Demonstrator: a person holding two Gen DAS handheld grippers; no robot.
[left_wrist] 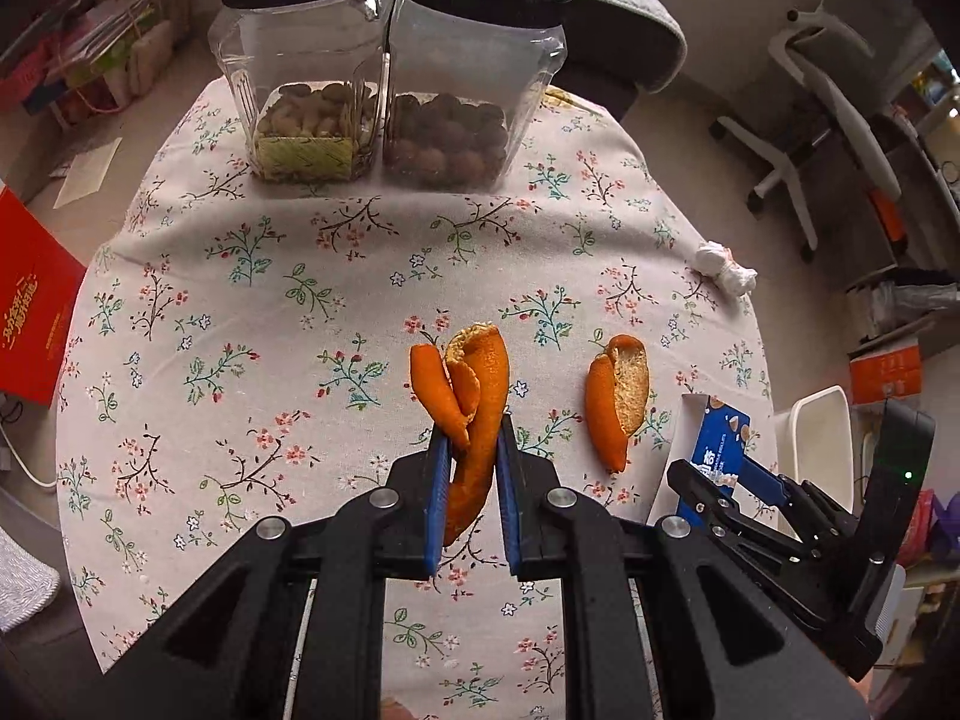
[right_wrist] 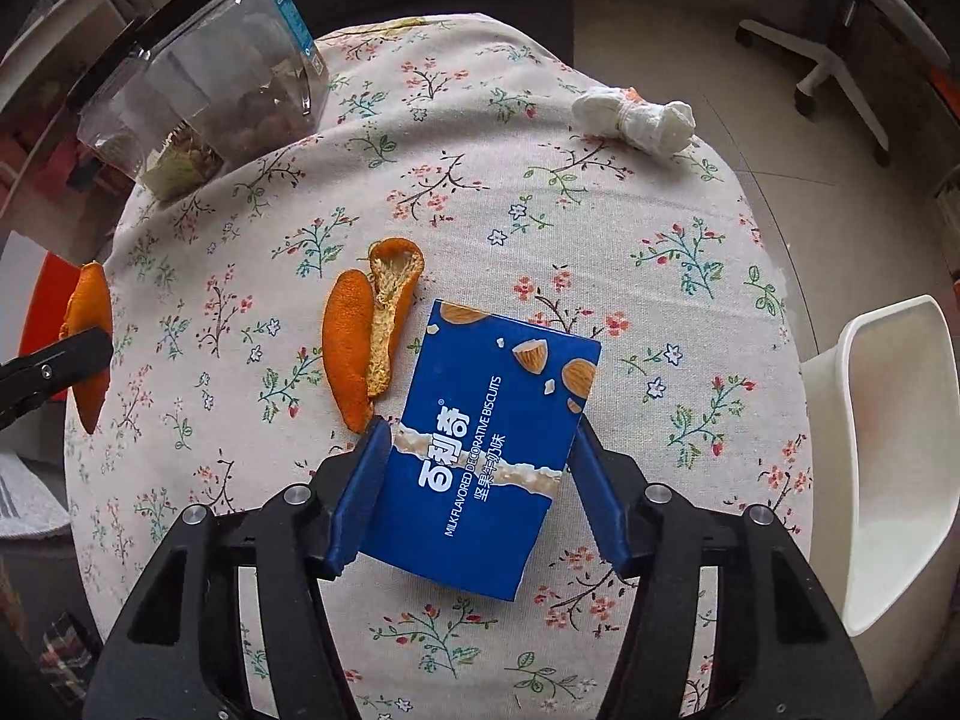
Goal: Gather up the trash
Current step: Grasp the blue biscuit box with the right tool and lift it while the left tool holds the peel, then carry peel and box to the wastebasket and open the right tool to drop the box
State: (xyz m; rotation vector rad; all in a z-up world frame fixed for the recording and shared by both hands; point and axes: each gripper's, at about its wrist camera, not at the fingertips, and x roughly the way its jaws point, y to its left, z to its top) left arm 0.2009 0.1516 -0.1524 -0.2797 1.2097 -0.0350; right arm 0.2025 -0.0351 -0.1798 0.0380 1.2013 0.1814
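My left gripper [left_wrist: 473, 429] is shut on a long curled orange peel [left_wrist: 480, 372], which hangs above the flowered tablecloth [left_wrist: 270, 300]. That peel also shows at the left edge of the right wrist view [right_wrist: 90, 306]. A second orange peel [left_wrist: 618, 402] [right_wrist: 366, 336] lies on the cloth to its right. My right gripper [right_wrist: 479, 423] has a blue biscuit box [right_wrist: 480, 450] between its jaws, and both blue pads touch the box's side edges. A crumpled white tissue wad [right_wrist: 636, 114] lies near the table's far right edge.
Two clear jars with black lids [left_wrist: 306, 72] [left_wrist: 474, 84], holding nuts, stand at the back of the round table. A white bin [right_wrist: 894, 450] stands off the table's right side. A red box [left_wrist: 30, 312] is on the left and a white office chair [left_wrist: 828, 120] beyond.
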